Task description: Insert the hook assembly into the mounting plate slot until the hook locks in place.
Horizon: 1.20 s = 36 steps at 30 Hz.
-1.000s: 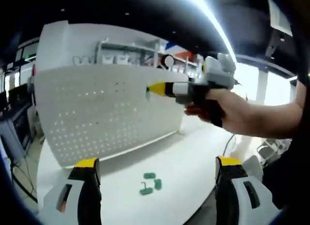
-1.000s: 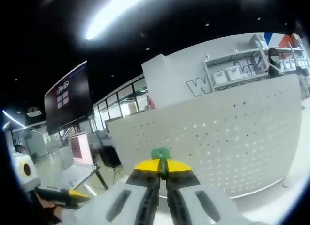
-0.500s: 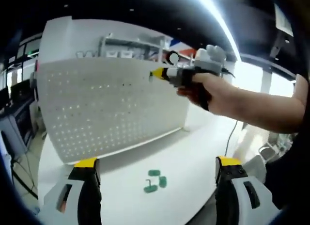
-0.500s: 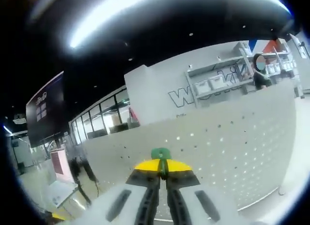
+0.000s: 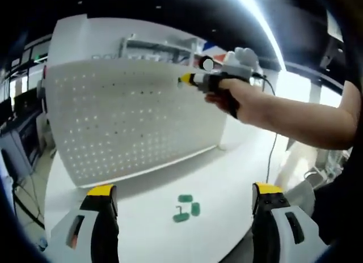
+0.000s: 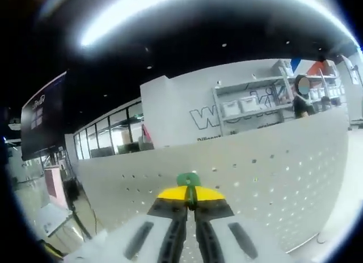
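- Your right gripper (image 6: 188, 203) has its jaws pressed together on a green hook (image 6: 188, 179); only the hook's rounded end shows past the yellow tips.
- In the left gripper view the same right gripper (image 5: 190, 79) sits high on the pegboard (image 5: 130, 121), near its top edge, tips close to the holes (contact not resolvable).
- Judgement: you pinch the hook by its tail so the insertion end stays free to enter a hole.
- Hook's long axis runs along the jaws, pointing at the pegboard face.
- Your left gripper (image 5: 184, 220) is spread wide and carries nothing, held back over the tabletop's (image 5: 227, 178) near edge (probably to keep everything in frame).
- Three spare hooks (image 5: 186, 207) lie on the tabletop, between the near edge and the pegboard's foot.
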### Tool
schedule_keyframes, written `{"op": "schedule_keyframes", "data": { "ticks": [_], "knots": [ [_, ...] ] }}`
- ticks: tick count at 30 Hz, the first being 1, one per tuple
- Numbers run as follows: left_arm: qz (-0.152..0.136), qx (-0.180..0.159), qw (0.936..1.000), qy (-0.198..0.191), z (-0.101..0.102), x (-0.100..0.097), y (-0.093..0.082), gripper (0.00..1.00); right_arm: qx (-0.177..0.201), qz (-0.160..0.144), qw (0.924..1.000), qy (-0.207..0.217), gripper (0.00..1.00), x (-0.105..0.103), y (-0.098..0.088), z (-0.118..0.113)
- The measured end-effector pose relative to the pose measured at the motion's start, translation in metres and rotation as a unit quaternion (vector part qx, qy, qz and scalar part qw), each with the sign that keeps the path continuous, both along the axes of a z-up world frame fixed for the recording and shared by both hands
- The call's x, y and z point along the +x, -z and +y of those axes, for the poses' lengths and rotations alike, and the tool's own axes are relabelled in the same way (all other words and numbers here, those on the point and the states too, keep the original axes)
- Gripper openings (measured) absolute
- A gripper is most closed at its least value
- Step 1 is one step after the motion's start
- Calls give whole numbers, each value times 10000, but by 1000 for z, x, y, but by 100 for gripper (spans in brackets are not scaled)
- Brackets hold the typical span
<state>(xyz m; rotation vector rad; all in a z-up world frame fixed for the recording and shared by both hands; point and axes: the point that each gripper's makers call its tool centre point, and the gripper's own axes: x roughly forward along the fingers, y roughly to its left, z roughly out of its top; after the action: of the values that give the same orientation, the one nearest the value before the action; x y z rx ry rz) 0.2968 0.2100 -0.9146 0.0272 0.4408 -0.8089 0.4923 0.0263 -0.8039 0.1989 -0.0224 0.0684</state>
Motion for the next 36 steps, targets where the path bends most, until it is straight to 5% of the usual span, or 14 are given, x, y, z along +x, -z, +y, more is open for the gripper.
{"op": "schedule_keyframes", "data": {
  "ticks": [26,36],
  "knots": [
    [147,41,9998,-162,9,6,9,100,-337,-186,9988,317,0,23,1,-6],
    [189,70,9998,-28,1,4,12,100,-322,67,9992,242,6,23,7,-2]
  ]
}}
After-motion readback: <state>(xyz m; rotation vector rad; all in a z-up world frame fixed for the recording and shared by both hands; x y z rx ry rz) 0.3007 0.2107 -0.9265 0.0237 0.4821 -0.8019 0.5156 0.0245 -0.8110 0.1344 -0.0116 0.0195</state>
